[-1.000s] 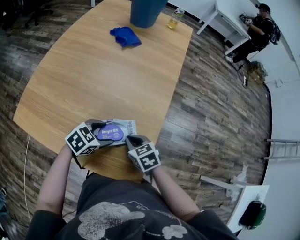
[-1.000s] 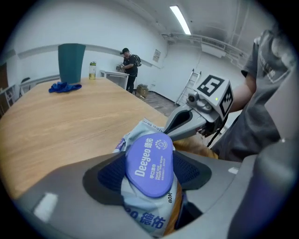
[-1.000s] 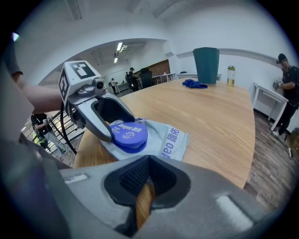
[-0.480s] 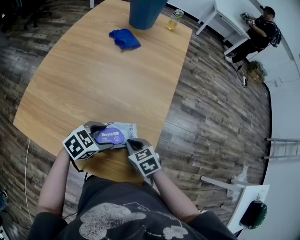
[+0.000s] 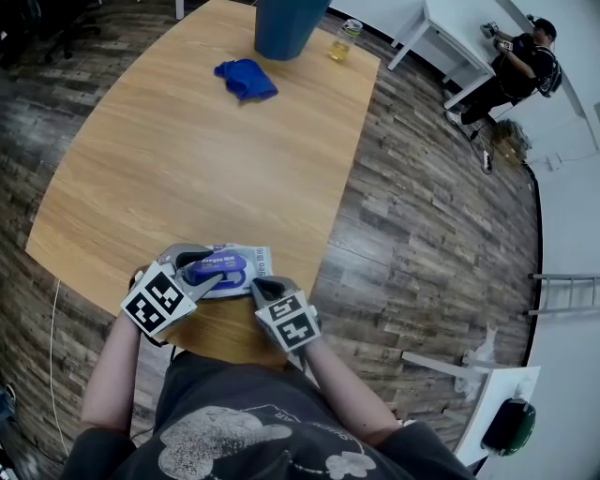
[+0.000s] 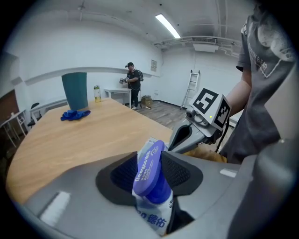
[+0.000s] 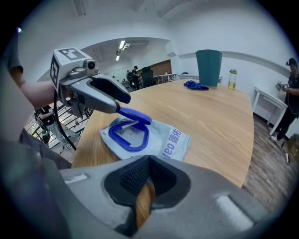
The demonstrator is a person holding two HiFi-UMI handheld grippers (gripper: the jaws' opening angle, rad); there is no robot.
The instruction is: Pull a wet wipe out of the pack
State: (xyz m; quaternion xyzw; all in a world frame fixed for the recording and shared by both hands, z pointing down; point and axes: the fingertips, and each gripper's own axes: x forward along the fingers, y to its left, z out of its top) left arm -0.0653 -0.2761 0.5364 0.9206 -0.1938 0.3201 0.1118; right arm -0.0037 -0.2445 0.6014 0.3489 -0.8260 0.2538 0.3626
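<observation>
The wet wipe pack (image 5: 249,256) lies flat at the near edge of the wooden table (image 5: 187,159). Its blue flip lid (image 6: 148,170) stands raised off the blue rim of the opening (image 7: 127,138). My left gripper (image 6: 148,173) has just been closing, and its pads now press on both sides of that lid. In the head view it (image 5: 216,272) reaches over the pack from the left. My right gripper (image 7: 142,179) is shut with nothing in it, low over the table just short of the pack's near edge (image 5: 262,283).
A crumpled blue cloth (image 5: 246,79), a teal bin (image 5: 286,26) and a bottle of yellow liquid (image 5: 341,39) stand at the table's far end. The table's right edge (image 5: 328,234) runs close by the pack. A person (image 5: 514,56) stands at a white desk far right.
The left gripper has risen and closed on the blue lid, which has swung up from lying flat on the pack. The right gripper has stayed put.
</observation>
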